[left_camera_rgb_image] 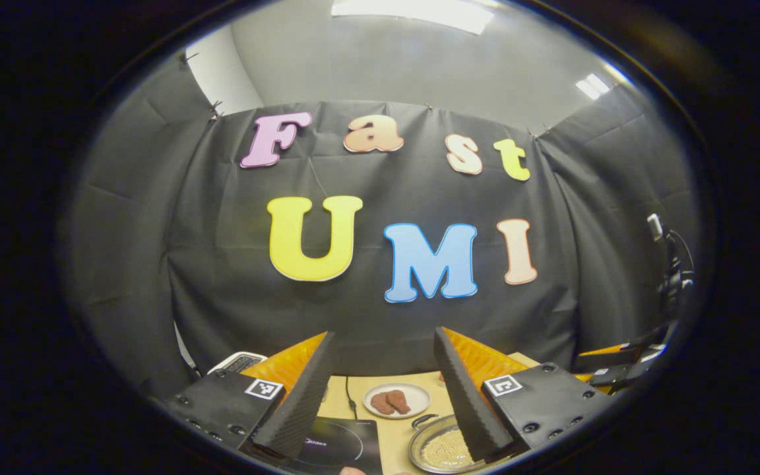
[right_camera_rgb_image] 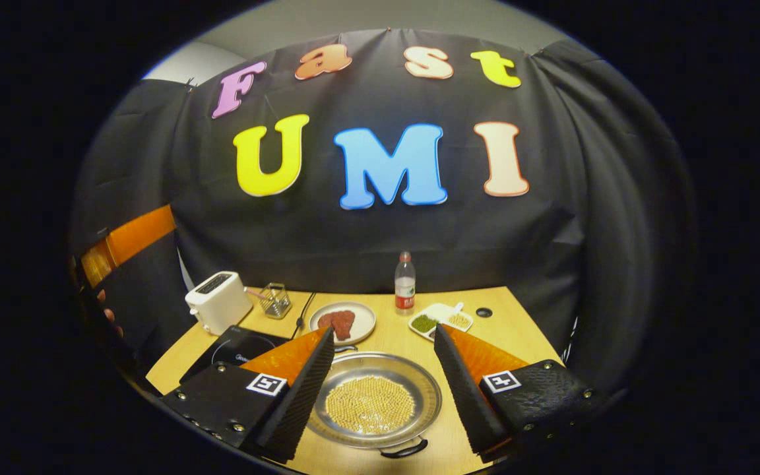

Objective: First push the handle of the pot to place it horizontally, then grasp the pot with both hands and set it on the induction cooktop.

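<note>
Light wooden desk against the black cloth wall | left back: white toaster, small wire basket | left front: black induction cooktop | middle: plate of reddish food, clear bottle, white divided dish | front: metal pot of pale grains

In the right gripper view, the shallow round metal pot filled with pale beans sits on the light wooden desk at the near edge. The flat black induction cooktop lies to its left, with the white boxy toaster behind that. Beside the toaster stands a small wire basket. Behind the pot lies a round white plate with brown meat pieces; right of it a divided white dish, and a clear plastic bottle behind.
</note>
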